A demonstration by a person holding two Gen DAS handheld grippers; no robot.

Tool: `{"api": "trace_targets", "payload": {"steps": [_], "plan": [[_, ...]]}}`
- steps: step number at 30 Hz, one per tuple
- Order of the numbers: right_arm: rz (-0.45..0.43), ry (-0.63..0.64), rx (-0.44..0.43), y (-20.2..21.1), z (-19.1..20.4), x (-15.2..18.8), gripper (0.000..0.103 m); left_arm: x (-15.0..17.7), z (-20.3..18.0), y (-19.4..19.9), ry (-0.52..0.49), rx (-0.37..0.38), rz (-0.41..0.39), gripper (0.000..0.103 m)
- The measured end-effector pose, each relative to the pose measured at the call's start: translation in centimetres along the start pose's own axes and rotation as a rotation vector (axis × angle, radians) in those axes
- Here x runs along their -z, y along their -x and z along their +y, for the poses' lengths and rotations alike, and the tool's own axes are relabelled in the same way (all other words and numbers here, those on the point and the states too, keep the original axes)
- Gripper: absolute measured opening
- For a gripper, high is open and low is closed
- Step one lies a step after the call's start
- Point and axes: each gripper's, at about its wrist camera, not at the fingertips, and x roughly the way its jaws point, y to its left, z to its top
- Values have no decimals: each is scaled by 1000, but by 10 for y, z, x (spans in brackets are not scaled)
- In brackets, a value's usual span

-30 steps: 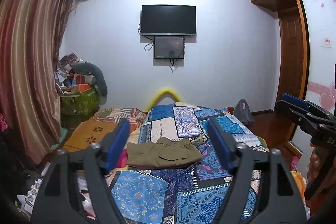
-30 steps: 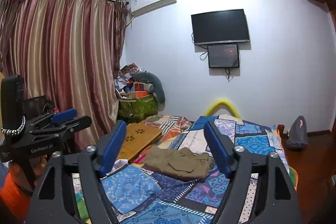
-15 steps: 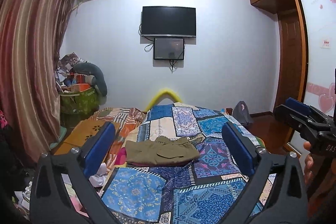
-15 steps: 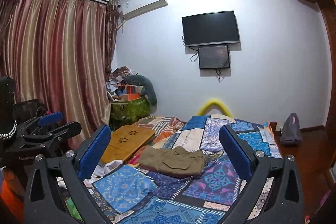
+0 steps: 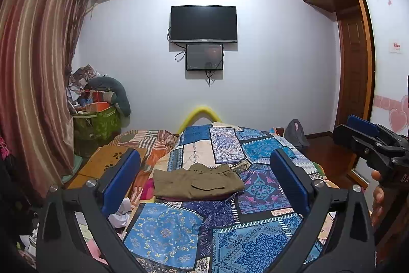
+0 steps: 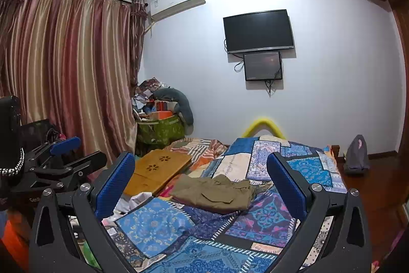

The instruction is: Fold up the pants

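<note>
The olive-brown pants (image 5: pixel 198 182) lie folded into a compact bundle on the patchwork bedspread (image 5: pixel 163 229), roughly in the middle of the bed, with a pocket flap facing up and the gathered waistband at the far edge. Nothing touches them.

The left gripper (image 5: pixel 204 183) hangs above the near end of the bed, its jaws spread wide and holding nothing; the bundle shows between its blue pads (image 5: pixel 122 179), well beyond them. The right gripper (image 6: pixel 200 186) is likewise held above the near end of the bed with its jaws spread wide and empty, and the pants (image 6: pixel 217 192) appear in the gap between its fingers, further off. Each gripper shows at the edge of the other's view, the right one (image 5: pixel 368 137) at the far right of the left wrist view, with part of a hand (image 5: pixel 378 198) below it.

A wooden lap tray (image 6: pixel 158 170) lies on the left side of the bed, beside the spread. On the far wall hang a dark television (image 5: pixel 203 23) and a smaller screen (image 5: pixel 204 56) below it. Striped curtains (image 6: pixel 64 73) cover the left wall, with a heaped green bin (image 6: pixel 161 129) in the corner.
</note>
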Motion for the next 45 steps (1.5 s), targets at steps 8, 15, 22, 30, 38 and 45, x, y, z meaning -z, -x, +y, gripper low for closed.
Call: {"api": "trace_targets", "payload": {"steps": [8, 15, 22, 30, 38, 45], "plan": [[12, -5, -3, 1, 0, 0, 103, 3, 3, -3, 1, -5, 5, 103], [21, -10, -4, -1, 0, 0, 103, 4, 3, -4, 0, -2, 7, 103], [25, -7, -1, -1, 1, 1, 103, 5, 3, -6, 2, 5, 14, 103], [29, -6, -2, -2, 2, 2, 103, 5, 4, -7, 6, 27, 13, 103], [33, -8, -2, -2, 2, 2, 103, 5, 4, -10, 16, 41, 21, 103], [30, -6, -1, -1, 2, 1, 103, 5, 4, -12, 14, 46, 23, 103]]}}
